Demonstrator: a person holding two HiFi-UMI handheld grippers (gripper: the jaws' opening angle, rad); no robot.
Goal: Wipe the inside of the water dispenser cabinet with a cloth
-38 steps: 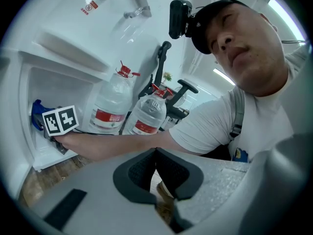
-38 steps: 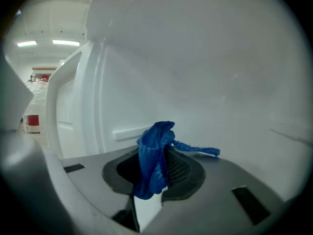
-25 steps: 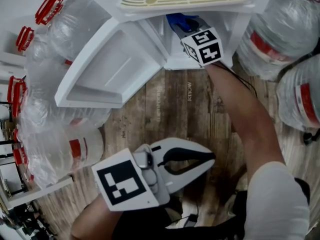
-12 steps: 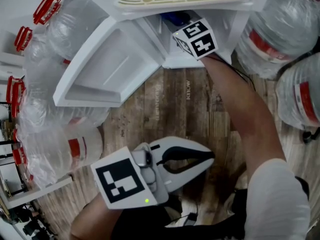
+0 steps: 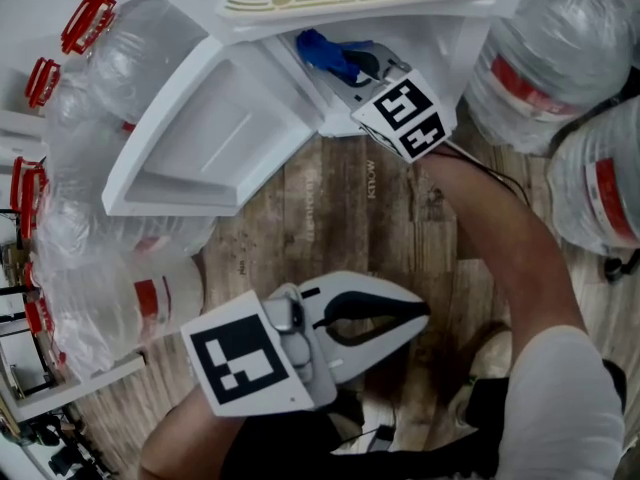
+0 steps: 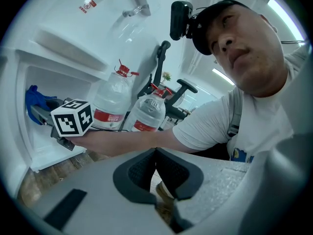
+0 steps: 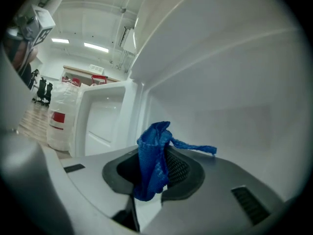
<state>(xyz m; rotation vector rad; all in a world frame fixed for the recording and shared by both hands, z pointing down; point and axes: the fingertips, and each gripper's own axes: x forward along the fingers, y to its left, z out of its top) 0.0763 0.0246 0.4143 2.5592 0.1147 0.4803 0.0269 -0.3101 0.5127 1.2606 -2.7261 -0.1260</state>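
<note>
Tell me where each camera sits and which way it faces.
Head view: on the head, facing steeply down at floor, cabinet, left hand-held gripper and right hand-held gripper; right arm shows.
Left gripper view: on the left hand-held gripper, low, facing up past its shut jaws at the person and cabinet.
Right gripper view: on the right hand-held gripper, inside the cabinet, facing its white wall; jaws clamp the blue cloth.
Shared: head and left gripper views both show the marker cube and blue cloth.

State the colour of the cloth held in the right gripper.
Blue; the cloth shows best in the right gripper view.
</note>
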